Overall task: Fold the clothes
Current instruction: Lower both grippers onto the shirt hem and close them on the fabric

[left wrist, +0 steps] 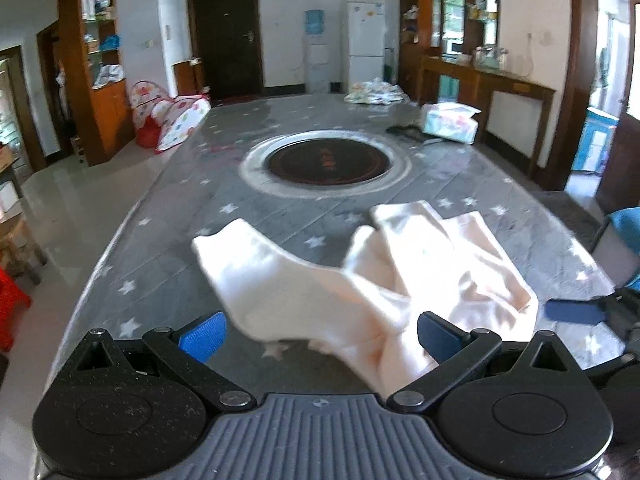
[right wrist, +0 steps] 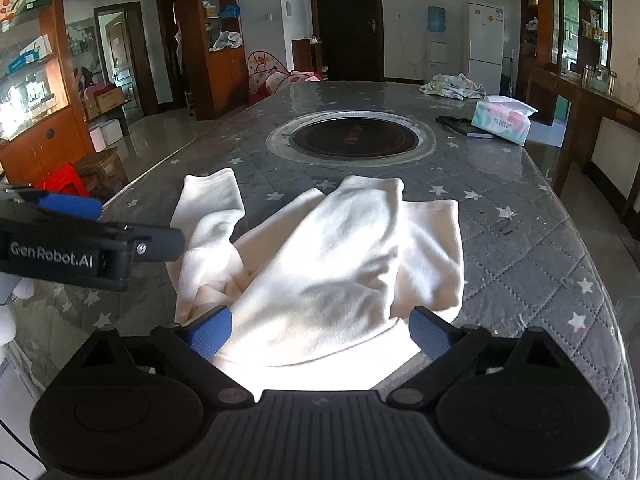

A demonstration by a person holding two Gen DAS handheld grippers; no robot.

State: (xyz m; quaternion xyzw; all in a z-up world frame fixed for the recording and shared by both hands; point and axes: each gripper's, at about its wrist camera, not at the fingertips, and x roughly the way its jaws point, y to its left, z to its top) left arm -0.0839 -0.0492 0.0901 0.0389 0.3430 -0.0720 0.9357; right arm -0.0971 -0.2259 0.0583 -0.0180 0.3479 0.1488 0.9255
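Note:
A cream long-sleeved garment (right wrist: 340, 248) lies crumpled on the grey star-patterned table cover (right wrist: 540, 260), near the front edge. In the right wrist view my right gripper (right wrist: 320, 330) stands wide open with the garment's hem between its blue pads, which do not press on it. My left gripper (left wrist: 320, 334) is also wide open over the garment (left wrist: 420, 272). One sleeve (left wrist: 248, 264) stretches to the left, and a fold runs down past the right finger (left wrist: 438, 336). The cloth looks blurred there. Each gripper shows at the other view's edge.
A round dark hotplate (left wrist: 328, 162) is set into the table's middle. Beyond it lie a tissue pack (right wrist: 504, 120), a dark flat object (right wrist: 460, 124) and a patterned cloth heap (right wrist: 452, 86). The table edge curves away on both sides. A blue chair (left wrist: 624, 232) stands at the right.

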